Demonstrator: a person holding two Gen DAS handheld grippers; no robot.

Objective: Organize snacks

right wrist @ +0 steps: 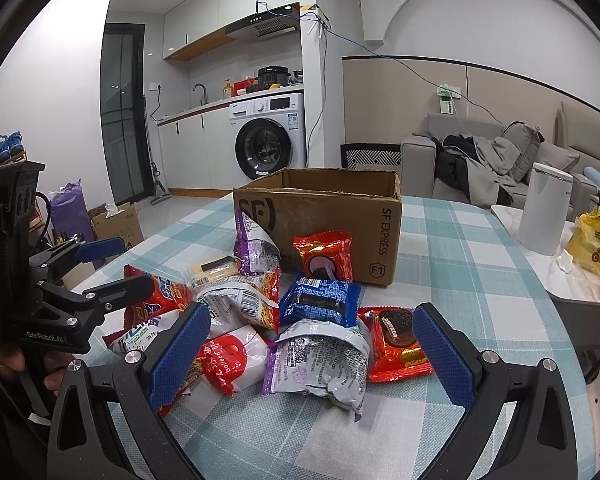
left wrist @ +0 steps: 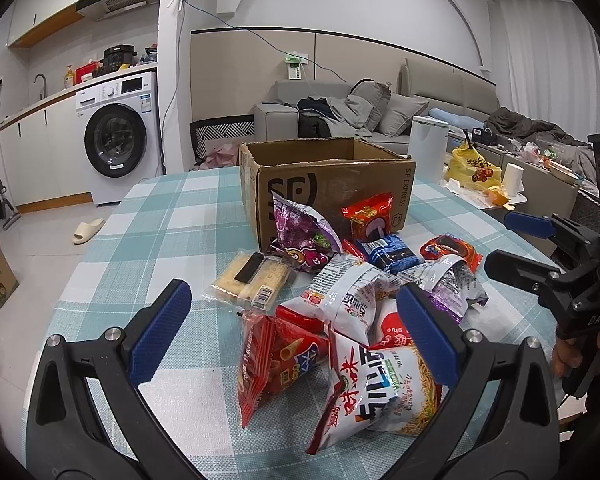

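Note:
Several snack packs lie heaped on the checked tablecloth in front of an open cardboard box (left wrist: 328,184) (right wrist: 332,220). My left gripper (left wrist: 296,328) hovers open over the near side of the heap, above a red snack bag (left wrist: 272,364) and a white noodle pack (left wrist: 380,384). A pale cracker pack (left wrist: 252,284) lies just beyond it. My right gripper (right wrist: 312,356) is open too, straddling a silver-purple pack (right wrist: 320,360), with a blue cookie pack (right wrist: 320,300) and a red cookie pack (right wrist: 396,344) close by. Neither gripper holds anything.
A purple bag (left wrist: 300,236) and a red pack (left wrist: 368,216) lean on the box front. A white canister (right wrist: 544,208) and yellow bag (right wrist: 596,244) stand on a side table to the right. A hand holds each gripper's grip.

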